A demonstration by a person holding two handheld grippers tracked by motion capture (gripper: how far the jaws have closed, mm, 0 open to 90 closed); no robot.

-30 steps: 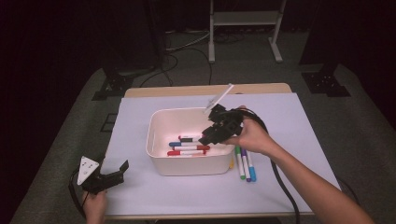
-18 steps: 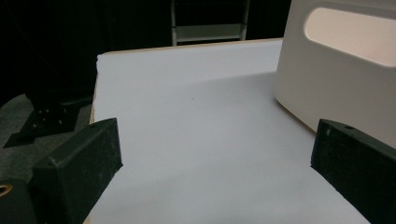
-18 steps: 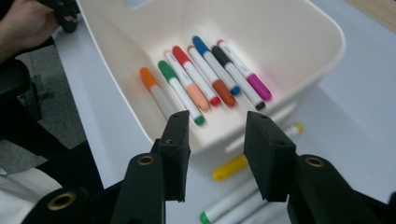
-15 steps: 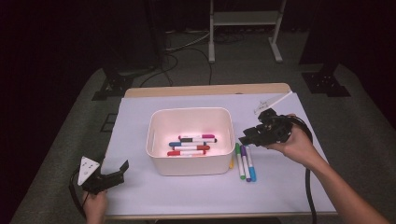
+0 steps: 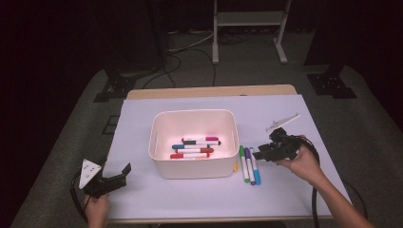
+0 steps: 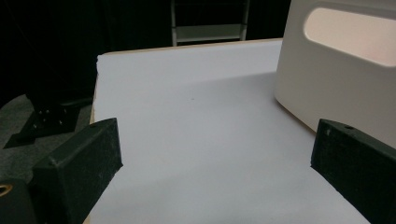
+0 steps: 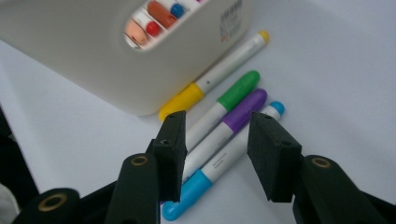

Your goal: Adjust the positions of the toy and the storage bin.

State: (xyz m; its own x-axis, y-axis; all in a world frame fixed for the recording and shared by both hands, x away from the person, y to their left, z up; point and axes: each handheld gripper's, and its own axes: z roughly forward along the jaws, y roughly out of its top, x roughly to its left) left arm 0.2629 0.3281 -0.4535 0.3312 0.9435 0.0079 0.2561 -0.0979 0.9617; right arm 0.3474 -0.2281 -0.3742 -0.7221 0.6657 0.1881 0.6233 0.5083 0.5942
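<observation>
A white bin (image 5: 194, 169) stands mid-table with several markers (image 5: 196, 147) inside. To its right lie a yellow marker (image 7: 219, 74) against the wall, then a green marker (image 5: 243, 164), a purple marker (image 5: 249, 166) and a blue marker (image 5: 255, 167). My right gripper (image 5: 259, 153) hovers low just right of this row. Its jaws have just been opening, and in the right gripper view (image 7: 218, 156) the purple marker (image 7: 243, 109) and blue marker (image 7: 219, 168) lie below the gap, untouched. My left gripper (image 5: 121, 173) rests open and empty at the front left corner, with the bin (image 6: 345, 79) to its right.
A pale sheet (image 5: 285, 109) covers the tabletop, and the wooden back edge (image 5: 209, 91) shows behind it. The right gripper's cable (image 5: 313, 194) trails toward the front edge. Dark floor, black stand bases (image 5: 111, 88) and a white frame (image 5: 247, 28) surround the table.
My right gripper has moved from above the bin to the right and down to the markers beside it, and its jaws stand wider. The left gripper has stayed put.
</observation>
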